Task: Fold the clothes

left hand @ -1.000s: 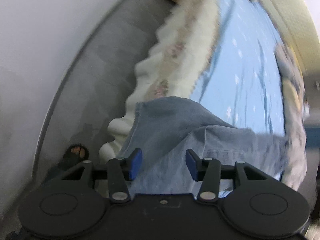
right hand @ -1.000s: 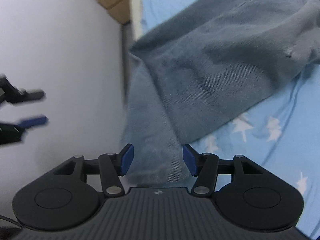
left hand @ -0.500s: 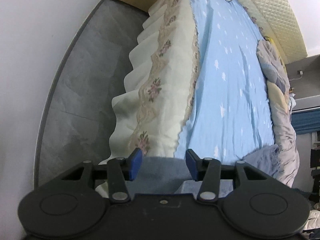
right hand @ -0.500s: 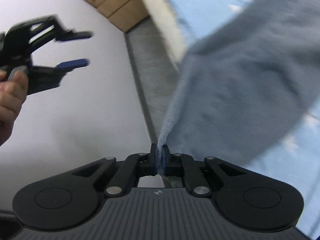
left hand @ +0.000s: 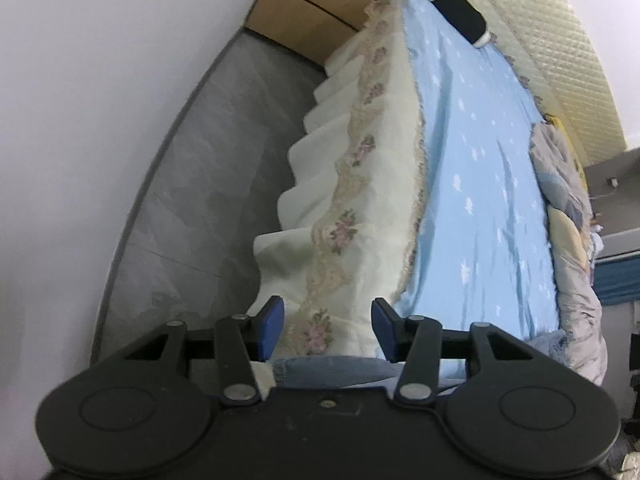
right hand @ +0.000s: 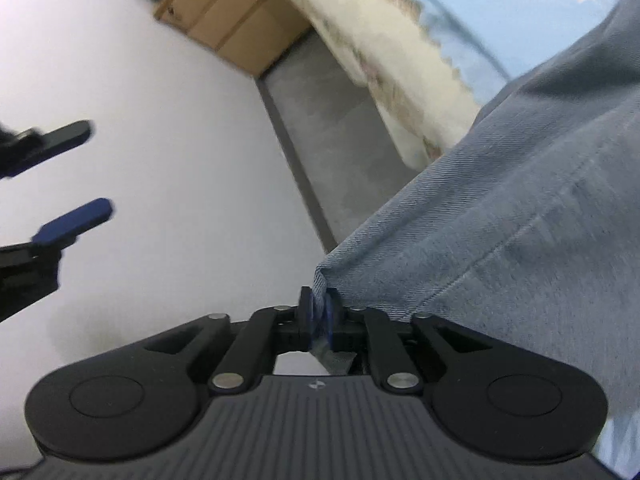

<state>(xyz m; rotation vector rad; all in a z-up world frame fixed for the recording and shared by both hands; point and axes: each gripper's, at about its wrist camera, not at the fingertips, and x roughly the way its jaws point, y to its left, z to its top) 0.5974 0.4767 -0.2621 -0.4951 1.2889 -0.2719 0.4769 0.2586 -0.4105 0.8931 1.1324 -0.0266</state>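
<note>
Blue bedsheet behind, right gripper pinching denim garment, jaws opening

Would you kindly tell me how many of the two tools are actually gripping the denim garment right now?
1. The right tool pinches the denim garment by its edge, its jaws opening slightly. The left tool stands open over the bed skirt, gripping nothing.

Both cameras look steeply down past their own fingers: the left along the bed and floor, the right close on denim, sharing the bed skirt.
</note>
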